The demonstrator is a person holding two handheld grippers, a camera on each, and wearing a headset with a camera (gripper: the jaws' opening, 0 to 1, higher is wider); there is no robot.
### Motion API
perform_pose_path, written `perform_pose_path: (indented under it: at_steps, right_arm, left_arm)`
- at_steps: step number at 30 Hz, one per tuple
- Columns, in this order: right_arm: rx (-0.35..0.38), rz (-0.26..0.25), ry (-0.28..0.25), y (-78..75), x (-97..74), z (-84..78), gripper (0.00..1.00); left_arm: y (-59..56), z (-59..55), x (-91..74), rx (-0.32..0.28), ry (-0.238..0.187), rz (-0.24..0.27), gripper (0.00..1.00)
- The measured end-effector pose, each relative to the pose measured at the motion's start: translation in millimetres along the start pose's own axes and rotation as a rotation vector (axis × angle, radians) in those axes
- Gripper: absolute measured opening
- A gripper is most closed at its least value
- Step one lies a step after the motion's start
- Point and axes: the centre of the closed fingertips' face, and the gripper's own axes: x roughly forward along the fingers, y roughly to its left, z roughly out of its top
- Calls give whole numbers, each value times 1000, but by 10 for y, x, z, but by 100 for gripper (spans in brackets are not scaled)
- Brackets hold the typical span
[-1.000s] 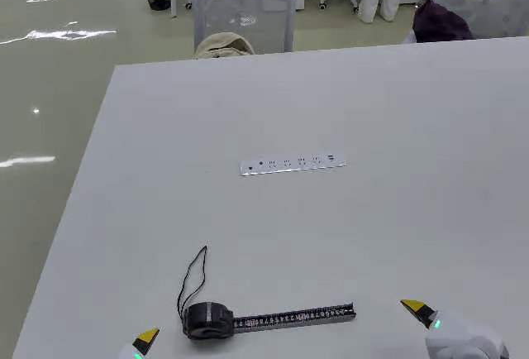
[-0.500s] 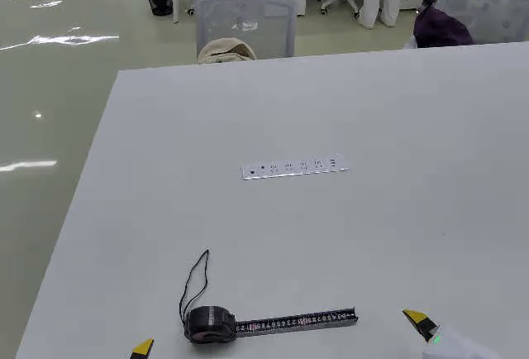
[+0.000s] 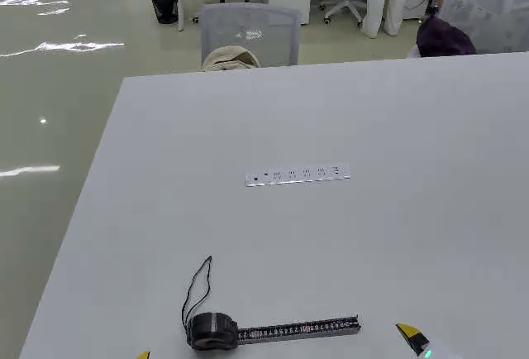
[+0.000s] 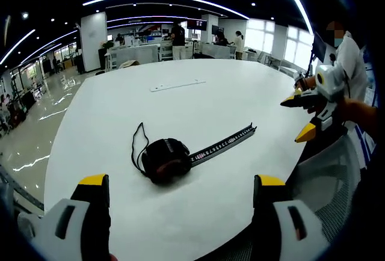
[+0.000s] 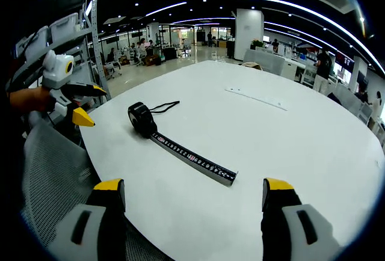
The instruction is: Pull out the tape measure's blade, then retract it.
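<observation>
Holding my left gripper (image 4: 180,180) and right gripper (image 5: 194,184) wide open, I should pin the tape measure (image 3: 212,331) at lower centre, then grip its blade (image 3: 302,327) squarely.

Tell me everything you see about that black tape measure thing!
The tape measure is round and black, plastic by the look, and lies on the white table near the person's edge. Its dark blade, printed with light marks, is pulled partway out and lies flat. A thin black cord loop trails from it. Only the table touches it.
</observation>
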Motion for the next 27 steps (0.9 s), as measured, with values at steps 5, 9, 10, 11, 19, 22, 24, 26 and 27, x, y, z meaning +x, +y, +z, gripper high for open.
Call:
perform_pose_path:
  at_steps: [5,9,10,11,19,22,24,26,27]
  right_arm:
    - [-2,2,-4,23,4,27,96]
    - [0,3,-2,30,3,20,96]
    - [0,2,-2,26,8,13,96]
    - [0,2,-1,27,8,10,96]
    - [-2,5,1,39,-7,3,96]
    - [1,8,-2,37,-3,-1,96]
    - [-3,8,-1,33,4,-7,96]
    - [-6,12,-3,36,11,-5,95]
    - [-8,13,-4,35,13,-2,95]
  left_arm:
    - [8,2,0,0,0,14,99]
    - [14,32,-15,-14,-8,26,99]
    - [10,35,-18,-15,-8,28,99]
    - [6,33,-18,-17,-8,29,99]
    - [19,20,-14,-31,-6,54,99]
    - [25,20,-13,-32,-4,64,99]
    - [17,29,-9,-50,-11,67,99]
    - [26,22,-10,-57,-6,83,99]
    - [21,17,-9,-56,-6,85,99]
